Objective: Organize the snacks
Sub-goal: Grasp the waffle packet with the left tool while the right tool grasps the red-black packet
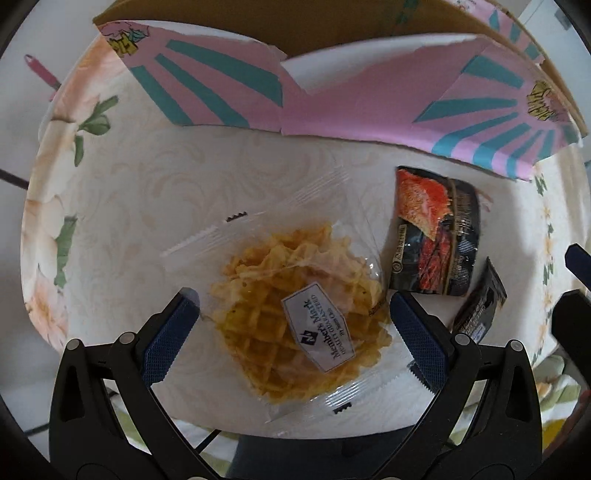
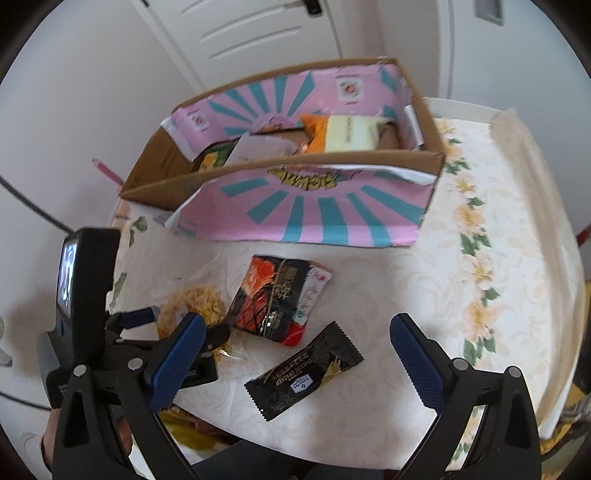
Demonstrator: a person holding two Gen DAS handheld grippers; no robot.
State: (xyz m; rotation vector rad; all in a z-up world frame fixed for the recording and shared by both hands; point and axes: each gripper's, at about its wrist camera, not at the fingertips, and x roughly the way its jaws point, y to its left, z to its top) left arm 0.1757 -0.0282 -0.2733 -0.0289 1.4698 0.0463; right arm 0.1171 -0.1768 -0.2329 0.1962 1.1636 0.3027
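Waffle chips (image 1: 295, 314) in a clear bag, white label up, flat on the worktop (image 1: 184, 192). Left hand-held gripper (image 1: 291, 325) is over the bag, released: blue pads (image 1: 168, 332) spread wide, one at 9 o'clock and one at 3 o'clock of the chips, neither gripping it. Whether the pads touch the film is not clear.

Red-black pack (image 1: 432, 232) lies just beside the chips at 2 o'clock, flat. Black cracker pack (image 2: 304, 369) sits at 5 o'clock of the red-black one, close by but apart, flat, tilted diagonally.

Right hand-held gripper (image 2: 295, 354) hovers above the cracker pack, tilted down at the worktop, also released, jaws wide apart, nothing between them. In the right view the left hand-held gripper (image 2: 184, 325) shows at 9 o'clock, low over the chips (image 2: 194, 304).

Box (image 2: 314, 214) at 12 o'clock of the snacks, open top, pink with teal rays, brown cardboard inside. It holds a pale yellow pack, an orange one and a green one; details blurred.

Worktop has a cream cloth with a flower border. White panelled door (image 2: 258, 33) and white walls behind.
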